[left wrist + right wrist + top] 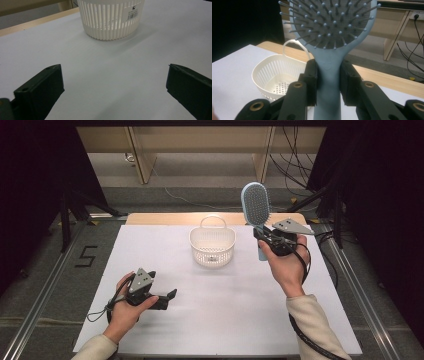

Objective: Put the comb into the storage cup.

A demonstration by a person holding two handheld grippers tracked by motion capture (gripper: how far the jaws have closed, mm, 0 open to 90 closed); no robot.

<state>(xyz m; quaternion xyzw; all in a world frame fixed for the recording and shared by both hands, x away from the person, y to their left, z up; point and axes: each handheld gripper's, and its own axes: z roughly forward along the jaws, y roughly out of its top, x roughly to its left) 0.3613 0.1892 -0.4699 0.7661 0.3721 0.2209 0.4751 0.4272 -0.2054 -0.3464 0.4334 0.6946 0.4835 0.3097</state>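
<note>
Hairbrush (255,205): upright, handle clamped in right gripper (328,82) jaws
Basket (212,246): lower, toward left of brush
Left gripper (113,82): jaws wide, empty

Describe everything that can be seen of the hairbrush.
The hairbrush is pale blue and looks like plastic, with an oval head and a straight handle. The head carries a grey pad set with thin pins that end in small balls. It stands upright, head up, bristles facing the person, raised above the table to the right of the basket. The right gripper is shut on its handle just below the head; the handle's end sticks out underneath. Nothing else touches it.
</note>
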